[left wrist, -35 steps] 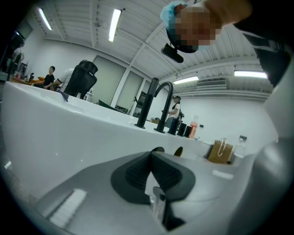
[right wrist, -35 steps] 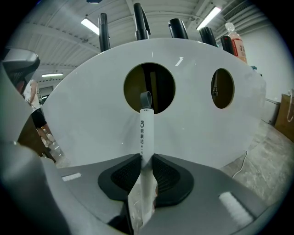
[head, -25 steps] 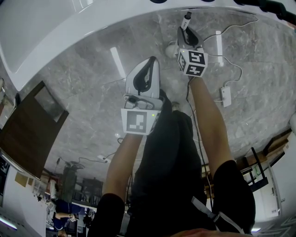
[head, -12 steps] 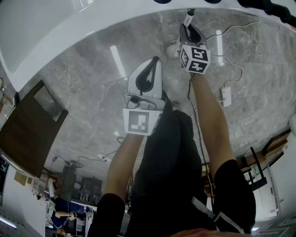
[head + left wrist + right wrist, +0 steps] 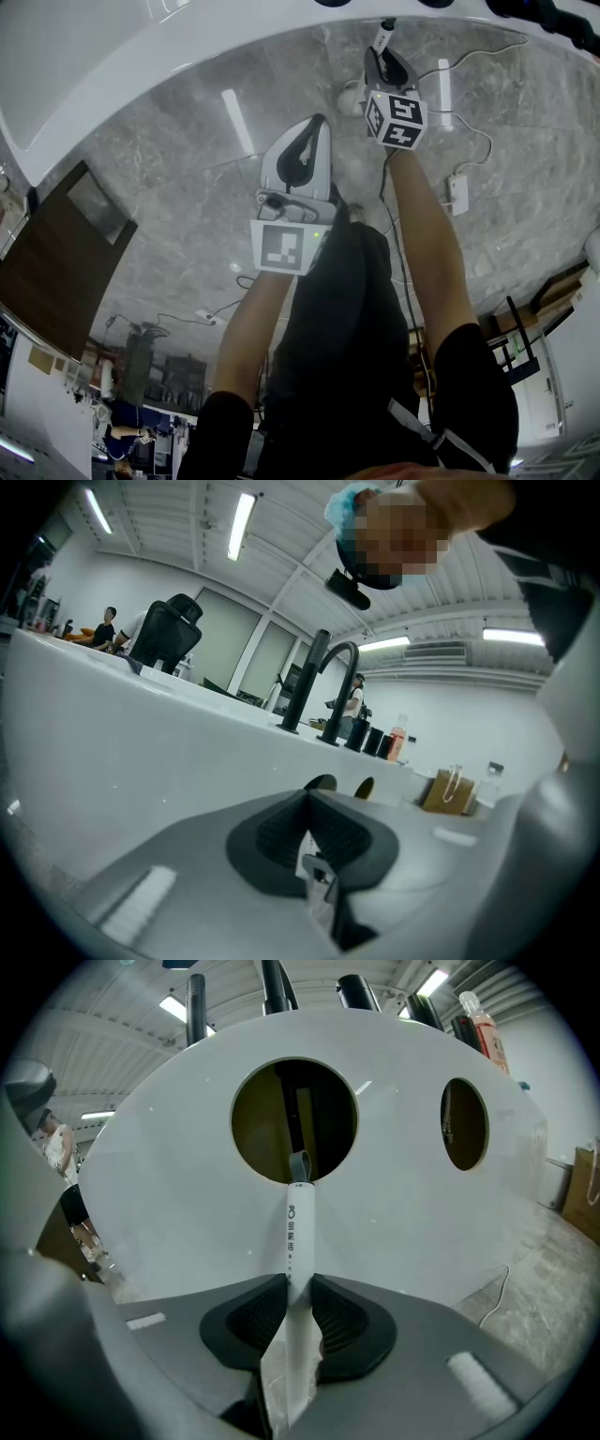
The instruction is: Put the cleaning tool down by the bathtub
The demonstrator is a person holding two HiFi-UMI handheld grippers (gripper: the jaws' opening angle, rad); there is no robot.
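Looking down in the head view, the right gripper [image 5: 380,58] at top centre pinches a slim white cleaning tool [image 5: 382,39]. Its long axis runs up the frame, free end toward the white bathtub [image 5: 103,66] rim, above the grey marble floor [image 5: 187,187]. The left gripper [image 5: 315,122] sits at centre.

The left gripper view shows the left gripper [image 5: 309,827] with pads pressed together on nothing, facing the bathtub [image 5: 112,752] wall and a black tap [image 5: 323,691].

The right gripper view shows the right gripper [image 5: 298,1302] clamped on the cleaning tool [image 5: 298,1232], which points straight ahead, its grey looped end at the bathtub [image 5: 394,1204] wall's left round hole [image 5: 293,1121].
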